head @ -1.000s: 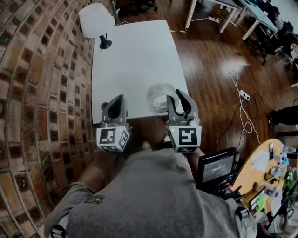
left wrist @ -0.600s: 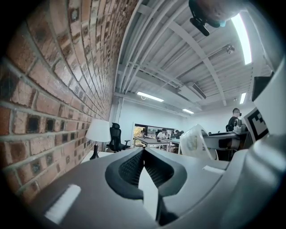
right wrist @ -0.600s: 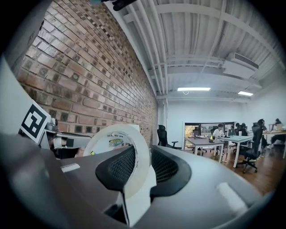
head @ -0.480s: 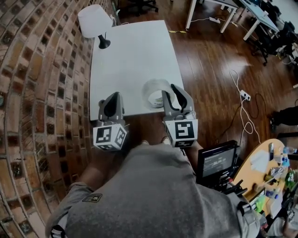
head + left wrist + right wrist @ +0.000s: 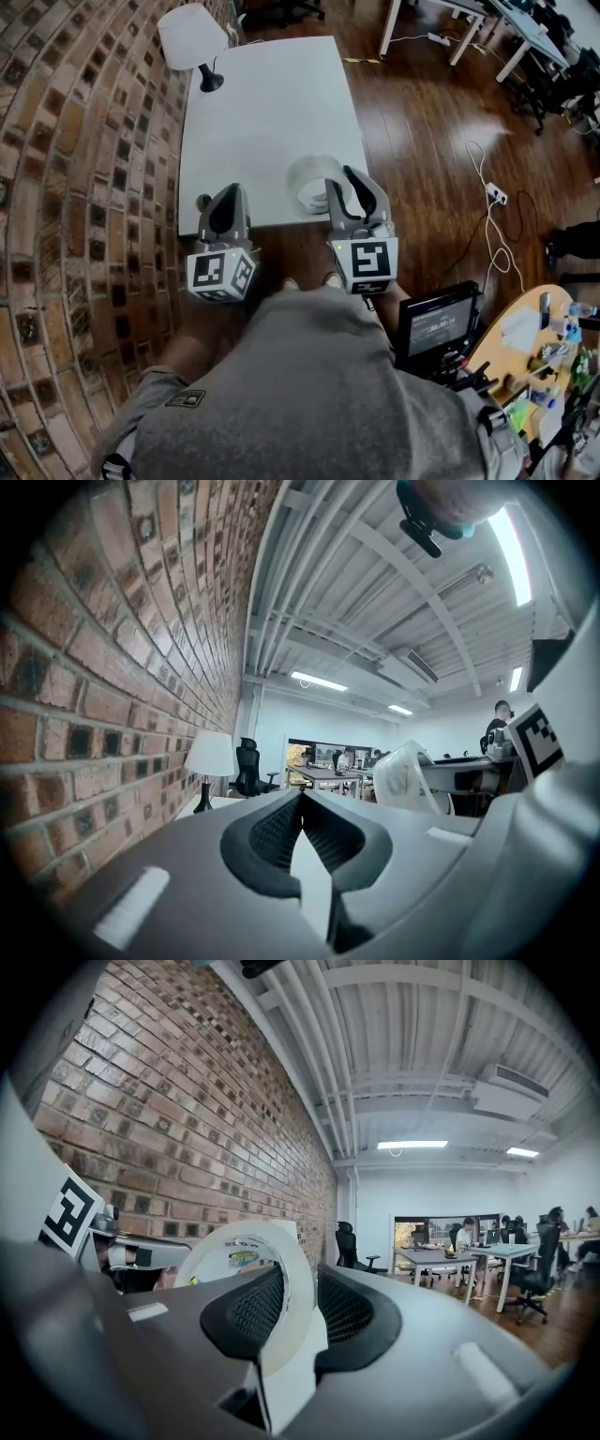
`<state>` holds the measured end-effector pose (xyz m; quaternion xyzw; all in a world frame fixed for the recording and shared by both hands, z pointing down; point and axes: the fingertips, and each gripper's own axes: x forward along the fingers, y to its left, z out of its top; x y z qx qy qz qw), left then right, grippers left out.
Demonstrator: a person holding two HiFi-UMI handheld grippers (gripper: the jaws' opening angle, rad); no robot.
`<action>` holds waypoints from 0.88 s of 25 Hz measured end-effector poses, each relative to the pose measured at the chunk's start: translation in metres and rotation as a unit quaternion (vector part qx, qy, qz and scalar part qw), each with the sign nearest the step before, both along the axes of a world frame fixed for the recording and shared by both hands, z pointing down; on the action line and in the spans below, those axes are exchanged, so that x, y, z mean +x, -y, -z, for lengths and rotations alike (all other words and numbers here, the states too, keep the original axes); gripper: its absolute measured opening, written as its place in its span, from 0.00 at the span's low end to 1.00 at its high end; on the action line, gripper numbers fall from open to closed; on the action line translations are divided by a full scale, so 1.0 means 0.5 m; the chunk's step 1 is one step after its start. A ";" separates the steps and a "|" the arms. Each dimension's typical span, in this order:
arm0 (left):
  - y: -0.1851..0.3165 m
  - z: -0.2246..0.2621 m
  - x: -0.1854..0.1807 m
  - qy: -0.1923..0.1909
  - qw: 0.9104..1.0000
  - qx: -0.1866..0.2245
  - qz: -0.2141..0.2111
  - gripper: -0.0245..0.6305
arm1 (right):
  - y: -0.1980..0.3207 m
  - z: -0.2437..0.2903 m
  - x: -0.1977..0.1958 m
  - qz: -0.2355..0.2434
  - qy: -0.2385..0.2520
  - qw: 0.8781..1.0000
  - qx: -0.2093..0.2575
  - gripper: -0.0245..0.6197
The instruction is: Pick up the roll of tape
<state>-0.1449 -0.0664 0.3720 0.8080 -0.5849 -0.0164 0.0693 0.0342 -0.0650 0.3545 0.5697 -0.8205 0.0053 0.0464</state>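
Clear, pale tape fills the gap between the fingers of the right gripper [image 5: 300, 1274]. The roll of tape [image 5: 260, 1232] stands on edge there. One side of its ring is pinched between the two ribbed pads, which stand about half apart, and the rest of the ring rises up and to the left of the fingertips. In the head view the right gripper [image 5: 345, 187] holds the roll of tape [image 5: 314, 183] over the near right corner of the white table [image 5: 272, 103]. Whether the roll touches the tabletop cannot be made out.

Beside it, to the left, the left gripper [image 5: 302, 794] has its fingers pressed together with nothing between them. In the head view the left gripper [image 5: 230, 195] sits at the table's near left edge.

Far beyond the fingertips, at the table's far left corner, stands a table lamp [image 5: 192, 37] with a white shade. A red brick wall [image 5: 84, 141] runs along to the left of both grippers. A dark wooden floor [image 5: 422, 122] spreads to the right, with a white cable [image 5: 487, 225] trailing across it. Ahead of the fingers lie an office chair [image 5: 248, 761], desks, and a ceiling of white beams.
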 end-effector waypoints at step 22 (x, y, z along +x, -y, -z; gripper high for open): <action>0.004 -0.011 0.000 0.003 1.000 -0.008 -0.005 0.04 | 0.004 -0.008 -0.001 0.001 -0.014 1.000 0.000 0.22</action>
